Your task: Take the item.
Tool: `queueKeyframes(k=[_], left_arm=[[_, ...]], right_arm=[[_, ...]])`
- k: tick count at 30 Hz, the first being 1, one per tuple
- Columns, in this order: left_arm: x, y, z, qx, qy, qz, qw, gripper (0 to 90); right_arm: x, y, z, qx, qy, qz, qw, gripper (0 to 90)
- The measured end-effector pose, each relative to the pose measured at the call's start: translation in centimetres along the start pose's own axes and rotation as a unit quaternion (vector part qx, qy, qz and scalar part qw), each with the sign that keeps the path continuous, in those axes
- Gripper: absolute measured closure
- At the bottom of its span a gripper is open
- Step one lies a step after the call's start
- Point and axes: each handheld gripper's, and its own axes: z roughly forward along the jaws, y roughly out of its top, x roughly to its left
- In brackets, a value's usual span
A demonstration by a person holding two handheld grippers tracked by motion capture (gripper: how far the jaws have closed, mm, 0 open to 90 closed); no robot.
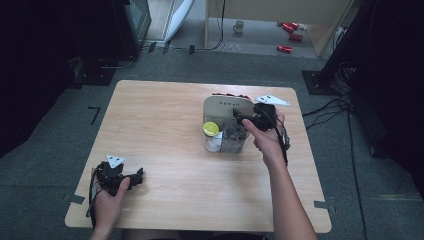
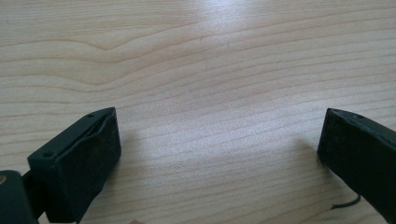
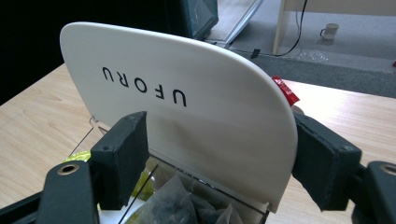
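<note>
Smooth matt plastic lid [image 3: 187, 116], wood-grain table [image 2: 210, 70]

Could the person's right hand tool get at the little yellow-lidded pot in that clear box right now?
Probably yes. The box's white lid stands raised, leaving the clear box open on top, and the right tool hangs right beside it with jaws apart. The yellow-lidded pot sits uncovered in the left compartment.

High view looks down and forward over whole wooden table [image 1: 165, 130]; left gripper view hugs bare tabletop; right gripper view sits close behind box lid [image 3: 187, 107], also seen from above.
</note>
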Motion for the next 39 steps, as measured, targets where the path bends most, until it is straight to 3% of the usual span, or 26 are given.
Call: queueKeyframes(k=[15,25,28,32,39], left_arm=[[0.0,0.0,0.0,-0.001,0.001,0.000,1.0000,0.0],[0.0,0.0,0.0,-0.001,0.001,0.000,1.0000,0.0],[0.0,0.0,0.0,-0.001,0.001,0.000,1.0000,0.0],[0.0,0.0,0.0,-0.002,0.000,-0.001,1.0000,0.0],[0.0,0.0,0.0,-0.001,-0.001,0.001,1.0000,0.0]], right_arm=[[0.8,-1.3,-1.7,0.005,0.016,-0.016,0.9997,24.6],[1.5,-3.3,-2.5,0.004,0.001,-0.061,0.9981,22.0],[1.4,-3.5,-2.7,0.008,-0.001,-0.058,0.9983,21.6],[0.9,-4.1,-2.9,0.012,0.012,-0.038,0.9991,21.6],[-0.4,-5.3,-3.0,0.024,-0.001,-0.024,0.9994,21.6]])
